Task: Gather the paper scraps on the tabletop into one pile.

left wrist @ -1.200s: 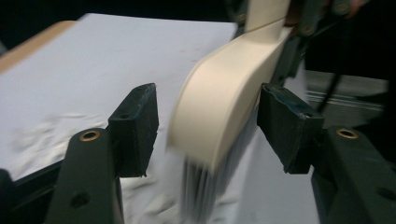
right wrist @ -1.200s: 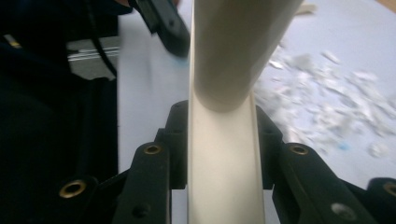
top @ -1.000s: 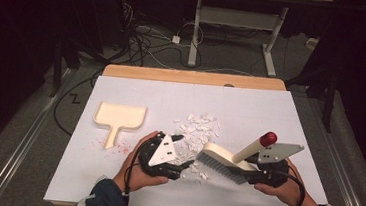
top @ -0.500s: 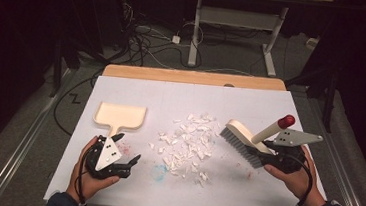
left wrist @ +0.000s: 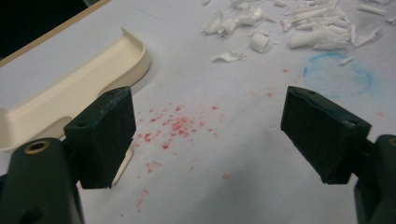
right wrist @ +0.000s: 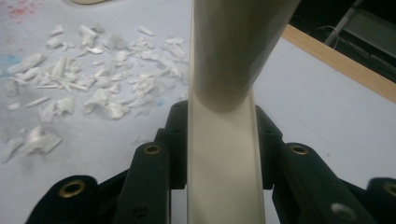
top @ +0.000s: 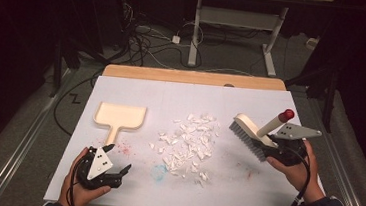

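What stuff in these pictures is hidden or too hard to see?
- Brush: in the right gripper view its handle blocks the bristles, and whether they touch the table can't be told.
- Dustpan: in the left gripper view a jaw covers its handle and the edge cuts off its pan.
- White scraps: too small in the high view to tell what they are.
- Room behind the table: too dark.

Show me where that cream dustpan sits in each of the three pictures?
High view: the dustpan lies left of centre, handle toward the person.
Left gripper view: it runs along the upper left edge, behind the left jaw.
Right gripper view: a cream sliver at the top edge.
Shared landmark: the white paper scraps.
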Demonstrator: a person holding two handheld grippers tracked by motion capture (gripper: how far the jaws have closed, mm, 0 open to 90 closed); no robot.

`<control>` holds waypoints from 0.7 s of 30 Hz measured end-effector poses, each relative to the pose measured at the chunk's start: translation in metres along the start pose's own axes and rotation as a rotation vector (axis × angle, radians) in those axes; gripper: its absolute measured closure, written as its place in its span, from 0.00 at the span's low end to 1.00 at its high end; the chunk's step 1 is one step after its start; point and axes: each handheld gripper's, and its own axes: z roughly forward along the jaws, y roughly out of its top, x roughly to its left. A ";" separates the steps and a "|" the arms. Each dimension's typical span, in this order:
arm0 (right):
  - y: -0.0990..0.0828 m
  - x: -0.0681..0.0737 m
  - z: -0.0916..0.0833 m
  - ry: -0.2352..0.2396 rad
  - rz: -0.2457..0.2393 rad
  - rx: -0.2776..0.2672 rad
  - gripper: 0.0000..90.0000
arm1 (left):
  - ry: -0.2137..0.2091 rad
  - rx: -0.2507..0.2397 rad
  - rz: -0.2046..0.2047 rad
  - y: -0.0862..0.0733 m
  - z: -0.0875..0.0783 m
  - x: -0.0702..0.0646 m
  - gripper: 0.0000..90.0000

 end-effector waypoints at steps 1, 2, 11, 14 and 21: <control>0.000 -0.003 0.002 -0.012 0.003 0.001 0.75 | -0.003 -0.001 -0.003 0.000 0.001 0.001 0.19; 0.000 -0.006 0.005 -0.027 0.002 0.007 0.75 | -0.001 0.004 -0.002 0.000 0.001 0.001 0.19; 0.022 -0.028 0.059 -0.134 -0.056 0.085 0.75 | 0.009 0.039 -0.034 -0.005 0.004 0.004 0.19; 0.029 -0.029 0.072 -0.151 -0.079 0.099 0.75 | 0.008 0.044 -0.023 -0.004 0.005 0.002 0.19; 0.041 -0.022 0.121 -0.201 -0.114 0.164 0.75 | 0.001 0.055 -0.015 -0.006 0.005 -0.001 0.19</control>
